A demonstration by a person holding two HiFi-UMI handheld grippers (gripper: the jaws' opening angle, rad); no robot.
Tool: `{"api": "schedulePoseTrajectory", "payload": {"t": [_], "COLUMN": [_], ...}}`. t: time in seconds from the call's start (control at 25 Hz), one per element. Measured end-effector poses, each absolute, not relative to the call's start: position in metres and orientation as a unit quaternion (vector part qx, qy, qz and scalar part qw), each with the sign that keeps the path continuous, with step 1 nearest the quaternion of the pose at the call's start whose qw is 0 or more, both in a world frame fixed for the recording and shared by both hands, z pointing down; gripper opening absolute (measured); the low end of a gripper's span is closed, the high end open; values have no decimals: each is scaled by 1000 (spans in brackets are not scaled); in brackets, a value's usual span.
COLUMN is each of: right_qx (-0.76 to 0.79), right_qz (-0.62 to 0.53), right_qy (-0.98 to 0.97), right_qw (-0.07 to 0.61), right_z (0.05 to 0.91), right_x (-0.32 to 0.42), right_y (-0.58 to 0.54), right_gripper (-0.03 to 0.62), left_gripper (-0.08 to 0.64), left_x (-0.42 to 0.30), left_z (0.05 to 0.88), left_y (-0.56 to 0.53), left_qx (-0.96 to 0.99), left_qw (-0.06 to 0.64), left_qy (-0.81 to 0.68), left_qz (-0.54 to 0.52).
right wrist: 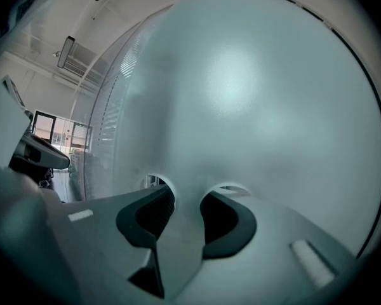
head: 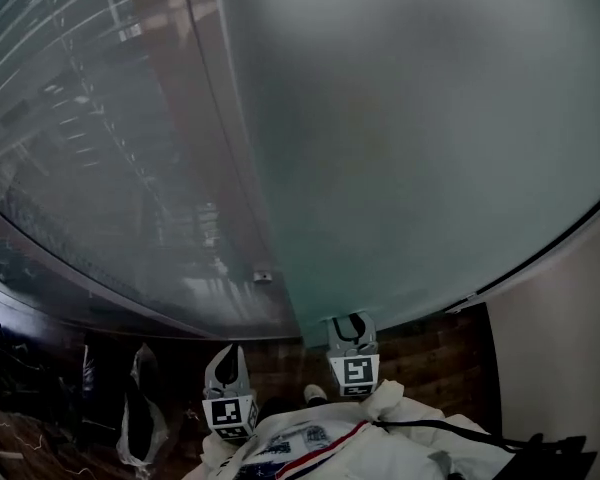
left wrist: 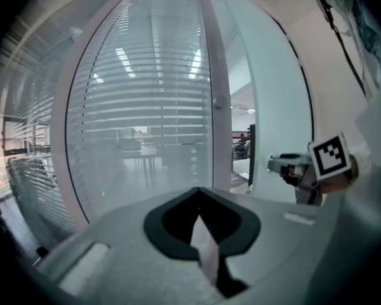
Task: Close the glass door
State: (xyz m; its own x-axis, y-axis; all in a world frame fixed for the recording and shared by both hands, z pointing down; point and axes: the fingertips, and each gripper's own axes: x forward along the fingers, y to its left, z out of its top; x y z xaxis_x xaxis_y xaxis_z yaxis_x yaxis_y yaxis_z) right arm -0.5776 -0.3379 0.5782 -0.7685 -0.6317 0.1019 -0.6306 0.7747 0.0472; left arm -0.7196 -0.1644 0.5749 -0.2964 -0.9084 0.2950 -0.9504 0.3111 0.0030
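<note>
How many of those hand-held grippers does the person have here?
2. The left hand-held gripper, shut, touches nothing, just left of the other; the right hand-held gripper clamps the edge of the frosted glass door. None seems hidden.

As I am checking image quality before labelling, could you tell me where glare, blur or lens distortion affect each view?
Head view: fisheye bows the edge of the glass door; dim, floor dark. Left gripper view: bright, ceiling lights glow in the slatted glass panel, corners vignetted. Right gripper view: the glass door fills the frame with a soft glare patch.
</note>
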Motion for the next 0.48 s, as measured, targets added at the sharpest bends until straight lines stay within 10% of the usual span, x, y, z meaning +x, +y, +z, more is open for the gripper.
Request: {"api": "schedulePoseTrajectory", "payload": {"t": [0.48], "right_qx": [341], "right_qz": [-2], "right_qy": [-938], "right_qw": [59], "right_z": [573], "right_x": [-584], "right_y": [-342], "right_gripper": [130], "left_gripper": [2], "left_x": [-718], "left_z": [580], "left_y": [-211], "left_qx": [653], "left_qw": [104], "left_qy": [-745], "left_qz": [89]}}
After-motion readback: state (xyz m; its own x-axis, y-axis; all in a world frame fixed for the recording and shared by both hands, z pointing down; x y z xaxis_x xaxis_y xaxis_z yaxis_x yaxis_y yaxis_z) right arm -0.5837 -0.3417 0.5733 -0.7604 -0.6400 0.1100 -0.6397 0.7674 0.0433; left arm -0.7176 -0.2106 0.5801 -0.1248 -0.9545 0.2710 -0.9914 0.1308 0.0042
